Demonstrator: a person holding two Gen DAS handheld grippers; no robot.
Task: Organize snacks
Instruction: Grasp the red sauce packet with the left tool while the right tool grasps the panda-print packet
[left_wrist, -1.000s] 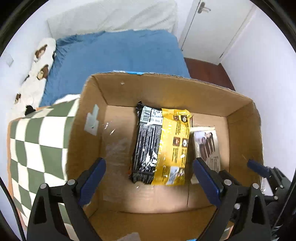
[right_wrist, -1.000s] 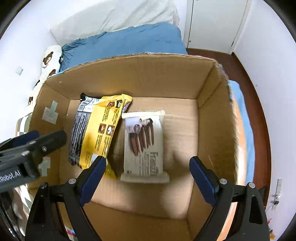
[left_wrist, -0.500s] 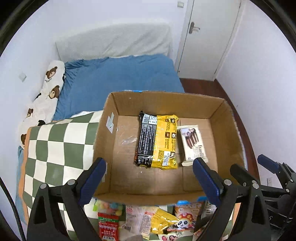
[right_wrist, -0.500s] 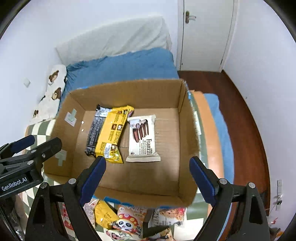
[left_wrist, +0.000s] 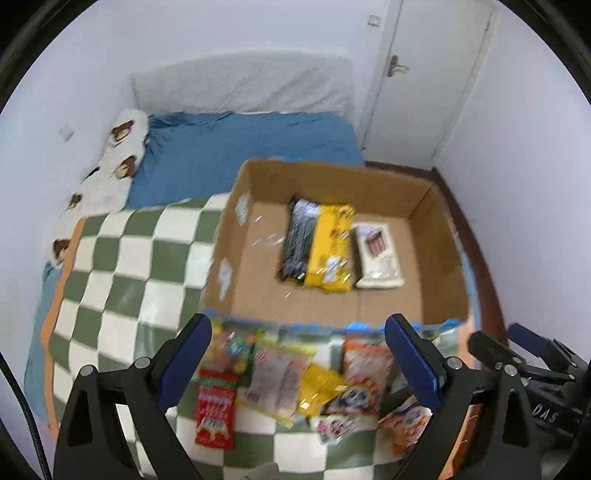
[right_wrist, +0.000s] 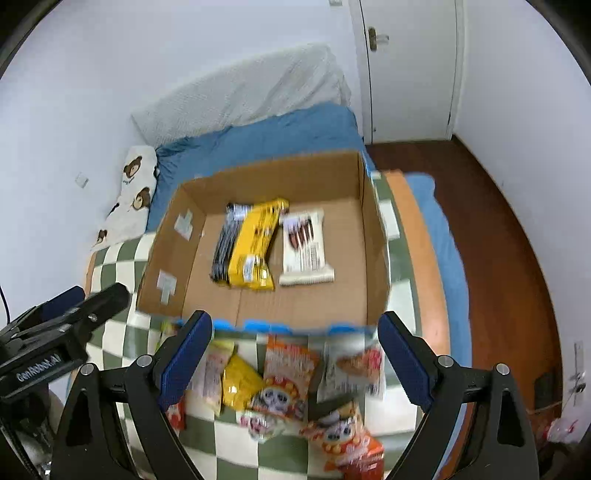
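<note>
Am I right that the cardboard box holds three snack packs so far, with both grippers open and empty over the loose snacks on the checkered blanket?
Not quite: the cardboard box holds two packs, not three, a yellow-and-black pack and a white biscuit pack, as the right wrist view shows. The rest stands: left gripper and right gripper are open and empty over the checkered blanket.
</note>
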